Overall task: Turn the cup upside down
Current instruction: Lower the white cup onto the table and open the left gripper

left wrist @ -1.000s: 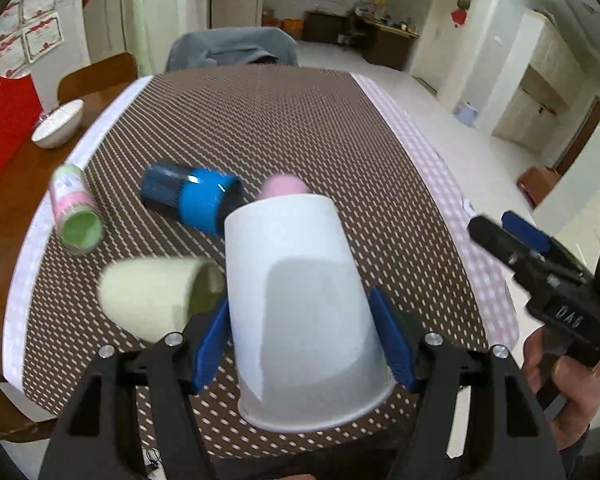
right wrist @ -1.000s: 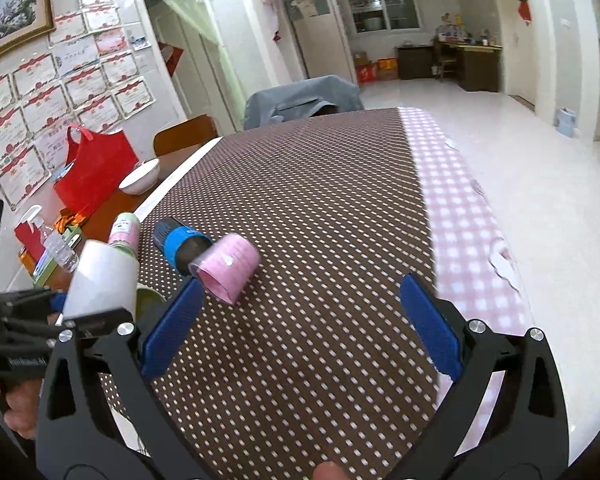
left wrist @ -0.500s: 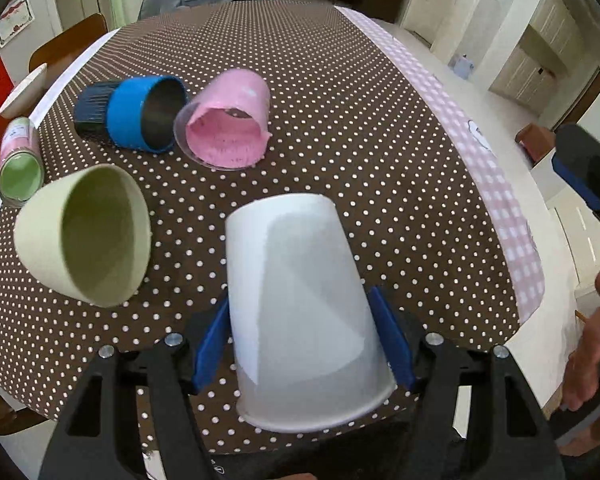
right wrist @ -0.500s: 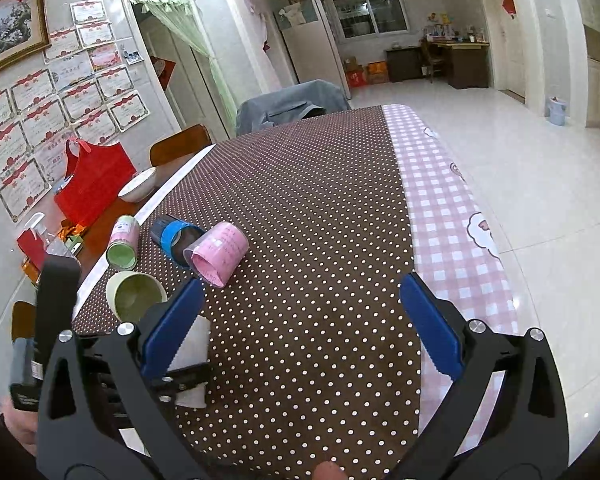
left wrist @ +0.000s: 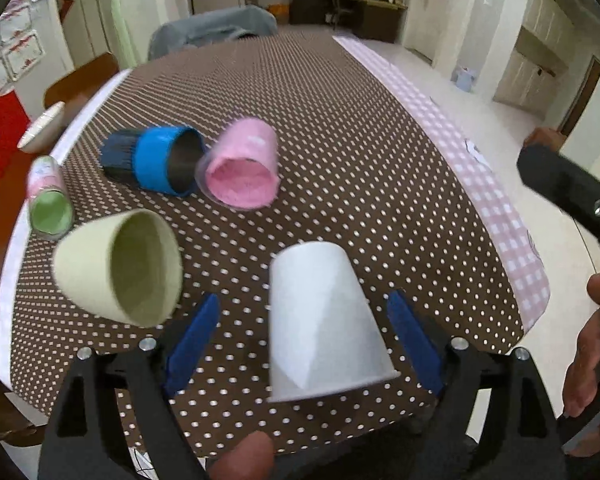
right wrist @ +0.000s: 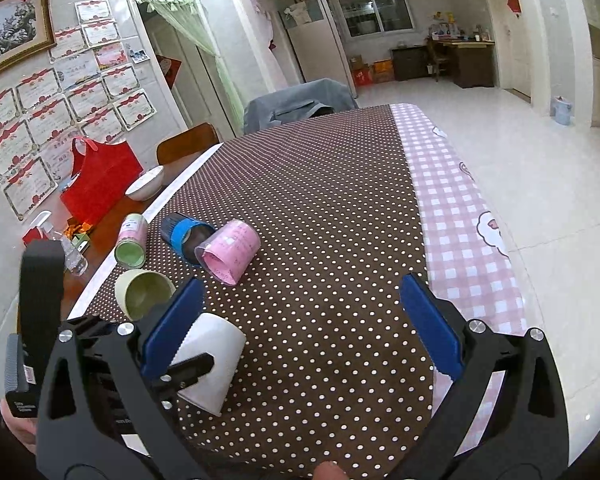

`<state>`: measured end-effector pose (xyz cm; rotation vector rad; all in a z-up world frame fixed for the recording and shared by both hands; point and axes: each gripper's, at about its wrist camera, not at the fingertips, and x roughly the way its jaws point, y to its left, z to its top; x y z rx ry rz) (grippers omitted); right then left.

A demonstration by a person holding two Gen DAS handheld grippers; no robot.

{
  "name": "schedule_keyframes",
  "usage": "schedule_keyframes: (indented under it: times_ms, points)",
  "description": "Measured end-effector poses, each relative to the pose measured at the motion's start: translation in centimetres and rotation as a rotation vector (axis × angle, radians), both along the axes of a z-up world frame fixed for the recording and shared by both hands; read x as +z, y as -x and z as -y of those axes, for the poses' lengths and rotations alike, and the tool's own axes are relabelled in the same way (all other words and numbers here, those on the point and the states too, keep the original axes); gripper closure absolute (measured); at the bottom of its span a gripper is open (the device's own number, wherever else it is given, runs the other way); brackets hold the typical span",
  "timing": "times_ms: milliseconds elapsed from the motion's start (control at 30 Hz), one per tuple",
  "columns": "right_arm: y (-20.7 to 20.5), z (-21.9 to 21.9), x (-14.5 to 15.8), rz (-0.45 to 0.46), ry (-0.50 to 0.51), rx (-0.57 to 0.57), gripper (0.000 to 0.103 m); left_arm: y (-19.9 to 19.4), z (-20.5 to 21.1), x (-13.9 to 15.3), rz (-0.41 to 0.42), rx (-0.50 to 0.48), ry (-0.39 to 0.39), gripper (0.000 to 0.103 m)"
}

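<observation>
A white paper cup point(left wrist: 320, 320) stands upside down, rim down, on the brown dotted tablecloth near the table's front edge. My left gripper point(left wrist: 304, 340) is open, its blue pads apart on either side of the cup with clear gaps. The cup also shows in the right wrist view point(right wrist: 210, 362), partly behind my right gripper's left finger. My right gripper point(right wrist: 300, 328) is open and empty above the cloth, to the right of the cup.
Lying on their sides behind the white cup are a pale green cup point(left wrist: 120, 264), a pink cup point(left wrist: 242, 168), a blue cup point(left wrist: 156, 160) and a small green-lidded jar point(left wrist: 48, 200). A white bowl point(right wrist: 145, 184) and red bag point(right wrist: 100, 184) sit at the left. The table edge point(left wrist: 512, 280) drops off right.
My left gripper opened and let go of the white cup, which now stands rim down on the cloth. The left camera tilted back up. The right gripper stayed open.
</observation>
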<state>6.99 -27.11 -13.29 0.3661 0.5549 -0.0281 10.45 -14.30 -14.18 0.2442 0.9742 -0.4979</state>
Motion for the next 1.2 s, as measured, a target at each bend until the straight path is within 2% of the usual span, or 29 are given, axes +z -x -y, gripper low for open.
schedule_keyframes:
  times_ms: [267,567,867,1200]
  points:
    - [0.0,-0.7,0.8,0.006,0.001,0.011,0.006,1.3,-3.0,3.3,0.110,0.073,0.043,0.018]
    - [-0.4,-2.7,1.8,0.013,0.022,0.057,0.006,3.0,-5.4,5.5,0.213,0.131,0.064,0.018]
    - [-0.7,-4.8,2.2,0.005,0.050,0.096,0.006,4.7,-7.6,7.0,0.337,0.187,0.058,0.018]
    - [-0.6,-6.0,2.9,0.002,0.055,0.128,0.006,5.8,-9.7,7.7,0.405,0.233,0.067,0.018]
